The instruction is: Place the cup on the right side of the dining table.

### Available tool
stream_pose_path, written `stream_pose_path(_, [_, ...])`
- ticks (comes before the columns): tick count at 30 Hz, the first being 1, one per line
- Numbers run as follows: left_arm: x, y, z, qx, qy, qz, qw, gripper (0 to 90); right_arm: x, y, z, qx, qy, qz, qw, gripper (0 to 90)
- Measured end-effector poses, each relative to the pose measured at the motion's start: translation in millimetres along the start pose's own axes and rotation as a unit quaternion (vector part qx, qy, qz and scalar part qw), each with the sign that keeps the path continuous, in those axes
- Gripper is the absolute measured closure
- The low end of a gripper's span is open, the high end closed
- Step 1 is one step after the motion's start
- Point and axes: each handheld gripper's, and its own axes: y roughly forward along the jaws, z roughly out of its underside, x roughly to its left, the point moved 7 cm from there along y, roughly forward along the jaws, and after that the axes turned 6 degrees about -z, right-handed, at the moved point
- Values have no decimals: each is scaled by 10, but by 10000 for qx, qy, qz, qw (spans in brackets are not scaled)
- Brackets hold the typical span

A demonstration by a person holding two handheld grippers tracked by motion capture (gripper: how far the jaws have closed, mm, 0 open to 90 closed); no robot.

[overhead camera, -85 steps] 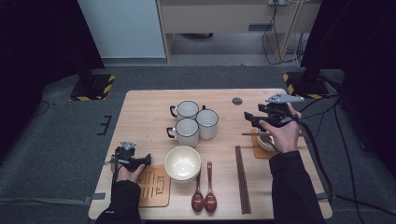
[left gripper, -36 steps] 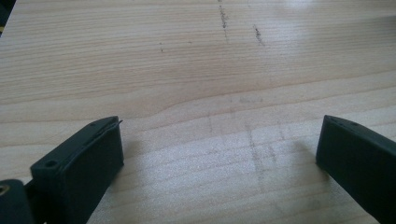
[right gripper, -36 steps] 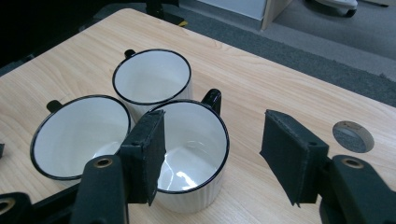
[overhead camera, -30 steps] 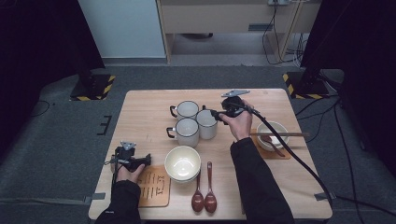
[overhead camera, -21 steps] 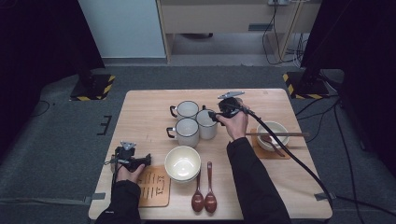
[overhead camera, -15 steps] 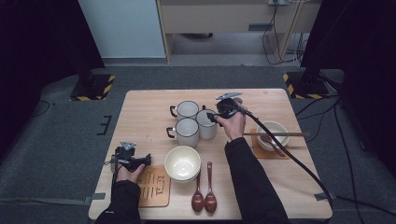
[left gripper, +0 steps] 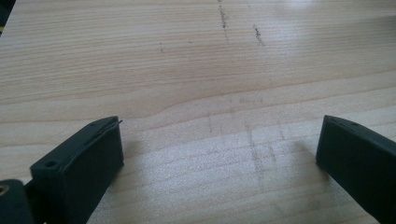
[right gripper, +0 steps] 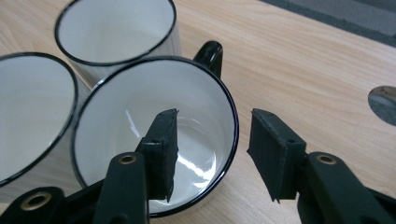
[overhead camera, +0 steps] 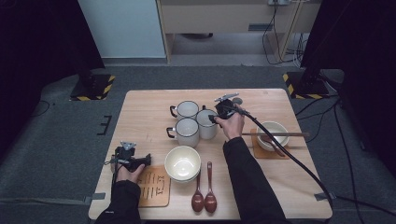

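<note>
Right gripper view: right gripper (right gripper: 212,140), jaws just closing, straddles the mug (right gripper: 154,135) rim, not yet gripping.

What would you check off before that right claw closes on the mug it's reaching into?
1. Right claw straddles the mug's wall, one jaw inside, one outside: ok.
2. Jaws, which have just been closing, not yet pressing the rim: ok; gap shows on both sides.
3. Mug empty: ok; bare glossy bottom.
4. Neighbouring mugs clear of the jaws: not ok; they crowd the mug on the inner jaw's side.
5. Handle away from the jaws: ok; it sits on the far side.
6. Left claw out of the way: ok; open over bare table, near the front edge.
</note>
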Motion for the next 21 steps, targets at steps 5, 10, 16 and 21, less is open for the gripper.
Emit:
stream_pose_path(5, [0, 0, 0, -1, -2, 0, 10000, 0, -21, 59, 37, 117, 41, 13, 9999, 571])
stream_pose_path(10, [0, 0, 0, 0, -1, 0, 10000, 0, -27, 99, 56, 176, 131, 2, 9998, 622])
stream_pose_path(16, [0, 0, 0, -1, -1, 0, 10000, 0, -56, 138, 80, 264, 244, 21, 9994, 674])
stream_pose_path(21, [0, 0, 0, 0, 0, 1, 10000, 0, -65, 167, 95, 327, 372, -6, 9988, 711])
